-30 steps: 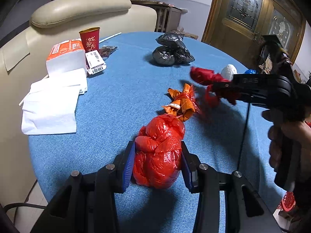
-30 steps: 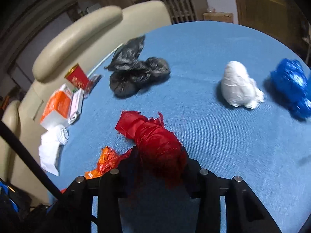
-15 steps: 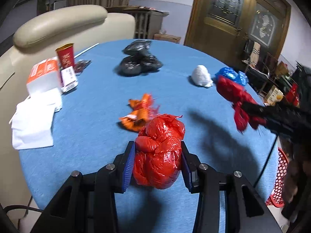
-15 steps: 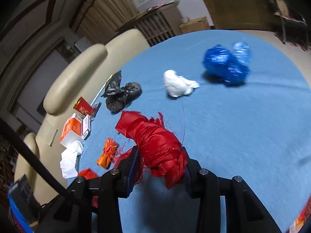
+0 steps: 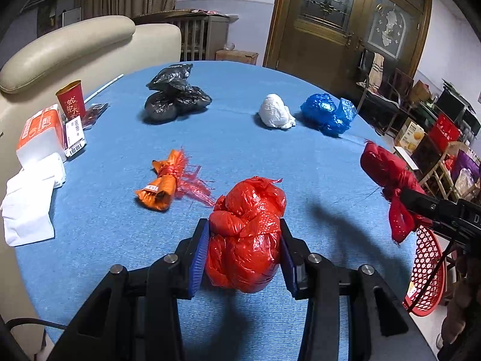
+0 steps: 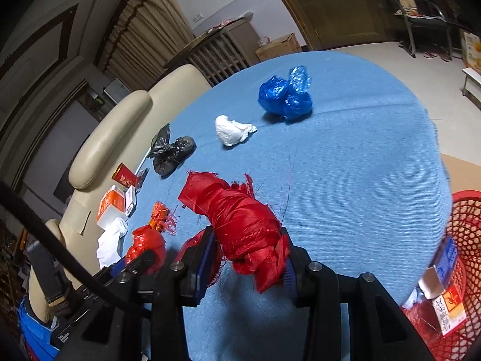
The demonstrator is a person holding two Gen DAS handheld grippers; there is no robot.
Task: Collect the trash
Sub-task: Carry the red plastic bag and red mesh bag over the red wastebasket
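My left gripper (image 5: 243,252) is shut on a crumpled red plastic bag (image 5: 246,234), held just above the round blue table (image 5: 270,156). The same bag (image 6: 147,240) shows at the lower left of the right wrist view. My right gripper (image 6: 248,255) is shut on a dark red cloth bundle (image 6: 240,222), which also appears at the table's right edge as the cloth bundle (image 5: 387,180) over the red mesh basket (image 5: 427,270). The basket (image 6: 463,240) stands beside the table and holds several scraps.
On the table lie an orange wrapper bundle (image 5: 163,183), a black bag (image 5: 174,96), a white wad (image 5: 275,112) and a blue bag (image 5: 327,114). A red cup (image 5: 72,99), a tissue pack (image 5: 40,132) and white napkins (image 5: 30,201) sit at the left by a beige chair (image 5: 69,51).
Both grippers moved right with their loads. The right one swung its cloth bundle from mid-table out to the table's right edge, bringing the red basket into view.
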